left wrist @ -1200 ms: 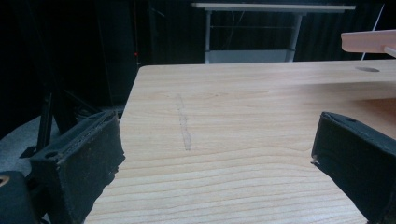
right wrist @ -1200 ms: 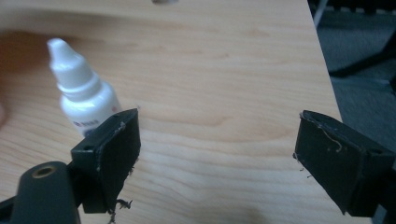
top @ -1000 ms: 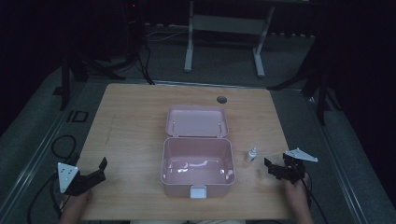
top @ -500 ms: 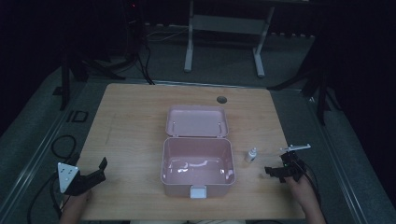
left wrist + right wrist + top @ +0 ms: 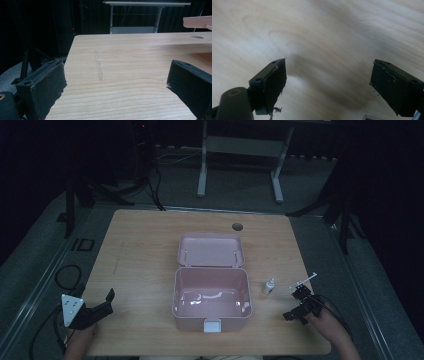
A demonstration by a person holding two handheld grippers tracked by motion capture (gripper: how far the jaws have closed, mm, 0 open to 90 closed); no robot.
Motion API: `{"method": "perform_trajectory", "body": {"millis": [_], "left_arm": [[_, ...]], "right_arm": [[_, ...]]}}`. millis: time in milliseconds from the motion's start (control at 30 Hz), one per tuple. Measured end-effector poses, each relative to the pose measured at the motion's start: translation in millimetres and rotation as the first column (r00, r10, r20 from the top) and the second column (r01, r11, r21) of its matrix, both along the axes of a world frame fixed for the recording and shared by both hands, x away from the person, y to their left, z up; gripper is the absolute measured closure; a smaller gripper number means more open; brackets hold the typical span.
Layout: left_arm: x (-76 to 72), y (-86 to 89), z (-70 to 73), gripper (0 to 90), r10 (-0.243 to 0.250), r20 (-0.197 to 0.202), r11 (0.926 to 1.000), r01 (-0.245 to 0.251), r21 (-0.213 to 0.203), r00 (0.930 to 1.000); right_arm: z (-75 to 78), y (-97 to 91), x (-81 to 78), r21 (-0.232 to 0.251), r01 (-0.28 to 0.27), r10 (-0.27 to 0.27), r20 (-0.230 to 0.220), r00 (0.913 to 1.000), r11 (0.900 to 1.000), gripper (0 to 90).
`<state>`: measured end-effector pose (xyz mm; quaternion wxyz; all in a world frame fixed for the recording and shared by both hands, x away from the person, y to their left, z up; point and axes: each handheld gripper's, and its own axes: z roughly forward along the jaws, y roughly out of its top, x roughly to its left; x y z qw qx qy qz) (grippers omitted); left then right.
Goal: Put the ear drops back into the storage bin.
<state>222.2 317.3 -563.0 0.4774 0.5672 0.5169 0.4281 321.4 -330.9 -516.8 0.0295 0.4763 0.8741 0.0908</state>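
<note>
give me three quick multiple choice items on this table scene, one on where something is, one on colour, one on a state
1. Where is the small bottle?
A. inside the box
B. on the table, on the box's right side
C. on the lid

2. What colour is the box?
A. pink
B. blue
C. green

3. How are the left tongs?
A. shut on the bottle
B. shut on the lid
C. open, holding nothing

Answers: 1 B, the high view shows it standing on the wood between the box and the right tongs. 2 A, box and open lid are pink. 3 C, the left gripper view shows the jaws wide apart over bare table.
</note>
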Motion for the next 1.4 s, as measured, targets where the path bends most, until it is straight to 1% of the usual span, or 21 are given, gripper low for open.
{"method": "perform_trajectory", "body": {"millis": [67, 200, 267, 300, 400, 500, 533, 600, 667, 733, 800, 867, 1000, 1067, 1167, 1200, 1267, 1367, 1400], "left_arm": [[0.1, -0.1, 0.0, 2.0, 0.000, 0.000, 1.0000, 0.000, 0.001, 1.0000], [0.1, -0.1, 0.0, 2.0, 0.000, 0.000, 1.0000, 0.000, 0.001, 1.0000], [0.1, -0.1, -0.1, 2.0, 0.000, 0.000, 1.0000, 0.000, 0.002, 1.0000], [0.1, -0.2, -0.1, 2.0, 0.000, -0.001, 1.0000, 0.000, 0.003, 1.0000], [0.1, 0.0, 0.0, 2.0, -0.001, -0.001, 1.0000, 0.001, 0.003, 1.0000], [0.1, 0.0, 0.0, 2.0, 0.000, 0.000, 1.0000, 0.000, 0.001, 1.0000], [0.1, 0.0, 0.0, 2.0, 0.000, 0.000, 1.0000, 0.000, 0.001, 1.0000], [0.0, -0.1, 0.0, 2.0, 0.000, 0.000, 1.0000, 0.000, 0.003, 1.0000], [0.0, -0.2, 0.0, 2.0, 0.000, -0.001, 1.0000, 0.000, 0.003, 1.0000], [0.1, -0.2, -0.1, 2.0, 0.000, -0.001, 1.0000, 0.000, 0.002, 1.0000], [0.1, -0.2, -0.1, 2.0, 0.000, -0.001, 1.0000, 0.000, 0.002, 1.0000], [0.2, -0.2, -0.1, 2.0, 0.001, -0.001, 1.0000, -0.001, 0.002, 1.0000], [0.1, -0.2, -0.1, 2.0, 0.000, -0.001, 1.0000, 0.000, 0.003, 1.0000], [0.2, -0.2, -0.1, 2.0, 0.000, -0.001, 1.0000, 0.000, 0.002, 1.0000], [0.2, 0.0, 0.0, 2.0, -0.001, -0.001, 1.0000, 0.001, 0.003, 1.0000], [0.2, 0.0, 0.0, 2.0, -0.001, -0.002, 1.0000, 0.001, 0.003, 1.0000], [0.2, -0.1, 0.0, 2.0, -0.002, -0.001, 1.0000, 0.002, 0.003, 1.0000], [0.3, -0.1, 0.0, 2.0, -0.002, -0.001, 1.0000, 0.002, 0.002, 1.0000], [0.3, -0.1, -0.1, 2.0, -0.002, -0.002, 1.0000, 0.002, 0.002, 1.0000]], "right_arm": [[1.1, 3.2, -0.9, -0.042, -0.035, 0.034, -0.024, 0.9991, 0.9985, 13.7], [3.4, 7.0, -0.3, -0.103, -0.070, 0.062, -0.071, 0.9955, 0.9922, 14.7], [3.9, 8.6, 0.3, -0.130, -0.089, 0.076, -0.102, 0.9919, 0.9875, 14.7], [3.8, 9.1, 1.0, -0.133, -0.100, 0.085, -0.116, 0.9896, 0.9861, 14.7], [3.2, 9.5, 4.4, -0.119, -0.108, 0.088, -0.168, 0.9819, 0.9870, 14.2], [2.9, 11.3, 6.6, -0.145, -0.126, 0.099, -0.175, 0.9795, 0.9814, 13.5], [2.9, 11.5, 7.6, -0.146, -0.132, 0.104, -0.184, 0.9774, 0.9805, 13.4], [3.8, 12.6, 9.2, -0.132, -0.130, 0.104, -0.185, 0.9771, 0.9826, 13.3], [6.0, 13.6, 11.1, -0.115, -0.142, 0.119, -0.192, 0.9742, 0.9831, 12.8], [8.1, 14.0, 14.2, -0.094, -0.141, 0.121, -0.192, 0.9740, 0.9855, 12.9], [9.7, 16.0, 16.3, -0.098, -0.159, 0.137, -0.201, 0.9700, 0.9825, 13.0], [10.7, 17.7, 19.2, -0.090, -0.168, 0.146, -0.209, 0.9670, 0.9817, 13.2], [12.0, 22.5, 25.7, -0.108, -0.182, 0.155, -0.221, 0.9630, 0.9773, 13.2], [13.6, 24.4, 30.0, -0.096, -0.178, 0.154, -0.214, 0.9645, 0.9794, 13.1], [17.4, 28.2, 36.7, -0.092, -0.156, 0.137, -0.186, 0.9728, 0.9834, 13.1], [18.7, 29.6, 39.2, -0.086, -0.153, 0.136, -0.183, 0.9737, 0.9844, 13.1], [21.1, 33.3, 44.1, -0.090, -0.146, 0.130, -0.171, 0.9767, 0.9851, 13.2], [23.3, 39.8, 51.0, -0.080, -0.144, 0.130, -0.163, 0.9781, 0.9863, 13.5], [24.0, 41.8, 53.3, -0.085, -0.152, 0.137, -0.157, 0.9780, 0.9847, 13.5]]}}
